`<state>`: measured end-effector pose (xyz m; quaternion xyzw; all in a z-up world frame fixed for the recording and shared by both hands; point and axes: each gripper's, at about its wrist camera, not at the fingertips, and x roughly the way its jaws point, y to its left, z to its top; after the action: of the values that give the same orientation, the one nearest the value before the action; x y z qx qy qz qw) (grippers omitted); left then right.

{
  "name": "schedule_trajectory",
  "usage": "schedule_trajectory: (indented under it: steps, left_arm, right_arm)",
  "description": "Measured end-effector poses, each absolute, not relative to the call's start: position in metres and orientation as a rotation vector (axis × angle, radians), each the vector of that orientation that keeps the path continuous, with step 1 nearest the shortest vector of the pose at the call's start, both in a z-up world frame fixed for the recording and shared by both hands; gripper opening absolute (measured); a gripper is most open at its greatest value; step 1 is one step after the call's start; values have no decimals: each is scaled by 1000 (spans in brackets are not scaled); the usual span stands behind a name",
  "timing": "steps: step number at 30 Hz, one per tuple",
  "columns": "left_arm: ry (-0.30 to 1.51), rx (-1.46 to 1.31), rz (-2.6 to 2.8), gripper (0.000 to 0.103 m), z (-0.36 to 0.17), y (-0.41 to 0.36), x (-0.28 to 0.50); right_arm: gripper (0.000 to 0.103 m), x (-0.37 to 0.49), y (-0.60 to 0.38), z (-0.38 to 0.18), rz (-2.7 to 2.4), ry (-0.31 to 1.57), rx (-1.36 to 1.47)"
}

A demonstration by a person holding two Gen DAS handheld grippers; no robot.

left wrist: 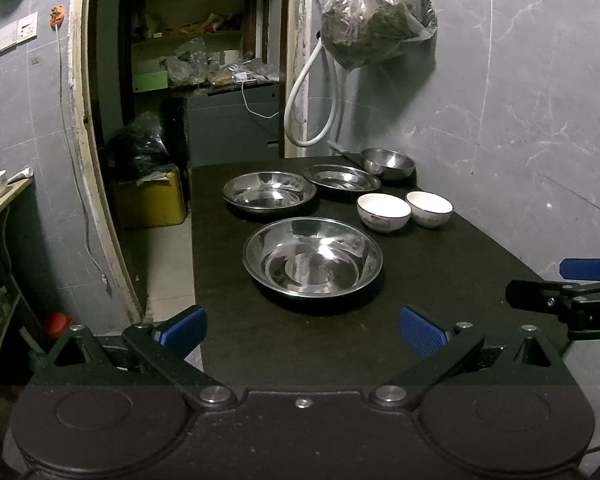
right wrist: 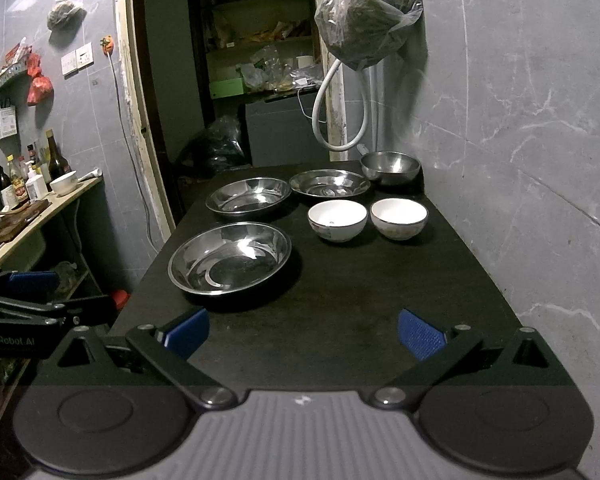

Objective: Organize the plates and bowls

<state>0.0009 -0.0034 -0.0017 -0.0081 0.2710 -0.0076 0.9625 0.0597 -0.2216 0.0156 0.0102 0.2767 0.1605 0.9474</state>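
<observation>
A: Where are the grippers sitting?

B: Both are hovering over the near end of the black table [left wrist: 440, 264]. The left gripper [left wrist: 303, 330] is holding its blue fingers [left wrist: 422, 330] spread wide with nothing between them, and the right gripper [right wrist: 306, 332] is doing the same.

A: And the dishes?

B: All are lying ahead of the fingers, untouched. The nearest steel plate [left wrist: 312, 258] is sitting just beyond the left gripper's fingertips; from the right wrist view it is lying ahead and to the left [right wrist: 230, 258]. Behind it, two more steel plates [left wrist: 270, 192] [left wrist: 341, 178] are resting side by side. Two white bowls [left wrist: 384, 211] [left wrist: 429, 208] are standing next to each other, to the right of the plates. A steel bowl [left wrist: 387, 163] is sitting in the far corner by the wall, behind them.
</observation>
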Motion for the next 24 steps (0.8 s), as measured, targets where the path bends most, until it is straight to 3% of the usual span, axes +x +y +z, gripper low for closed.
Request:
schedule_trajectory:
  steps: [24]
  left_arm:
    - [552,-14,-16,102,-3,-5,1]
  right_arm:
    - [103,59,-222,15,326,562,23]
